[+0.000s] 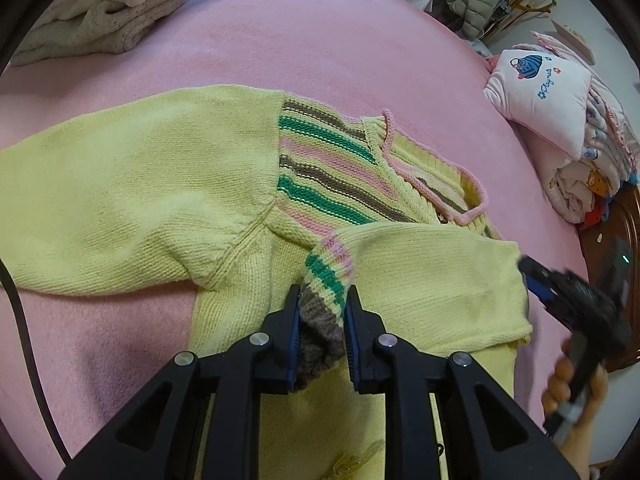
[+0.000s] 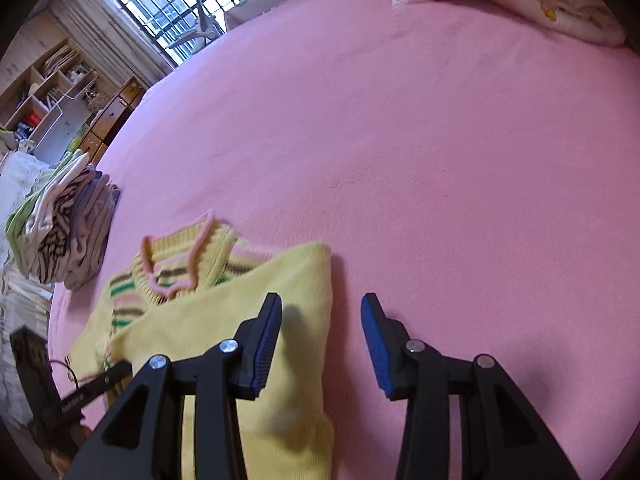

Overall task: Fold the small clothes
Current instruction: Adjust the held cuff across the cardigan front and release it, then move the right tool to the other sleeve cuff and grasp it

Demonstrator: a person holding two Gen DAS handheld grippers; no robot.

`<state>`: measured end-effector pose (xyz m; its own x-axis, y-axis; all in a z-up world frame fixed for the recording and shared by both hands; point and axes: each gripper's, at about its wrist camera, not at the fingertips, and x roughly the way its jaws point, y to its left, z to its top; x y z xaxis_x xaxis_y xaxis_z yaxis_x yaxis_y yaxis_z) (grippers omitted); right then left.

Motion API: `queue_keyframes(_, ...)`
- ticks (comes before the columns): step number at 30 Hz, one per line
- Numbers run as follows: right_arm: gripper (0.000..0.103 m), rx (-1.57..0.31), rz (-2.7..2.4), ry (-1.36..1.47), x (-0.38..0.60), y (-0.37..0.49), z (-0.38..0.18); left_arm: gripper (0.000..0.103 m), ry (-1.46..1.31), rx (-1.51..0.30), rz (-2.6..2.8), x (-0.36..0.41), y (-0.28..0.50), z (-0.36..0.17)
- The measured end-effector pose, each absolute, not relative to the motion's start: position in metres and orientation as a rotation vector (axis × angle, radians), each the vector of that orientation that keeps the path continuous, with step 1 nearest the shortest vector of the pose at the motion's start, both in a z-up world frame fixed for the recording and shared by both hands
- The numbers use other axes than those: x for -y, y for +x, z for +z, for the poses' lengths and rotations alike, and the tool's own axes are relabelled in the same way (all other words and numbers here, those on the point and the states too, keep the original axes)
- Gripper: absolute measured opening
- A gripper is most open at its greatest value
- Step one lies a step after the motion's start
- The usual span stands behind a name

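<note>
A small yellow knit sweater (image 1: 132, 184) with green, pink and brown stripes lies on the pink bed. Its right sleeve (image 1: 436, 280) is folded across the body. My left gripper (image 1: 322, 300) is shut on that sleeve's striped cuff (image 1: 326, 280) and holds it over the sweater's middle. The left sleeve lies spread out to the left. In the right wrist view the sweater (image 2: 256, 304) lies at lower left, collar up. My right gripper (image 2: 320, 308) is open and empty above the sweater's right edge; it also shows in the left wrist view (image 1: 528, 272).
The pink bed (image 2: 440, 160) stretches far ahead. A pile of folded clothes (image 1: 104, 12) sits at the far left, also in the right wrist view (image 2: 68, 232). Pillows and bedding (image 1: 560, 120) lie at the right. Shelves and a window stand beyond the bed.
</note>
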<state>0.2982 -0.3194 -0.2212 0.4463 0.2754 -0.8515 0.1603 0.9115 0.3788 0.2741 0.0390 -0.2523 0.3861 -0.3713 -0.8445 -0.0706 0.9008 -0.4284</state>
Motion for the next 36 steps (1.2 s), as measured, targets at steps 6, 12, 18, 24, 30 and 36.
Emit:
queue_keyframes(6,0.015,-1.149,0.136,0.455,0.308,0.319,-0.24,0.017,-0.386,-1.146,-0.18,-0.035,0.276,-0.251)
queue_keyframes(12,0.013,-0.997,0.065,0.154,0.277,0.316,-0.215,0.02,-0.374,-1.135,-0.14,-0.031,0.277,-0.253)
queue_keyframes(18,0.017,-1.038,0.035,0.06,0.27,0.32,-0.233,0.02,-0.376,-1.137,-0.147,-0.032,0.277,-0.253)
queue_keyframes(24,0.037,-0.976,-0.042,0.009,0.264,0.293,-0.193,0.035,-0.375,-1.165,-0.151,-0.033,0.276,-0.245)
queue_keyframes(30,0.038,-0.876,0.022,-0.023,0.23,0.238,-0.161,0.053,-0.321,-1.11,-0.063,-0.034,0.256,-0.219)
queue_keyframes(36,0.038,-0.881,0.143,-0.006,0.187,0.193,-0.153,0.057,-0.185,-1.05,0.041,-0.042,0.232,-0.19)
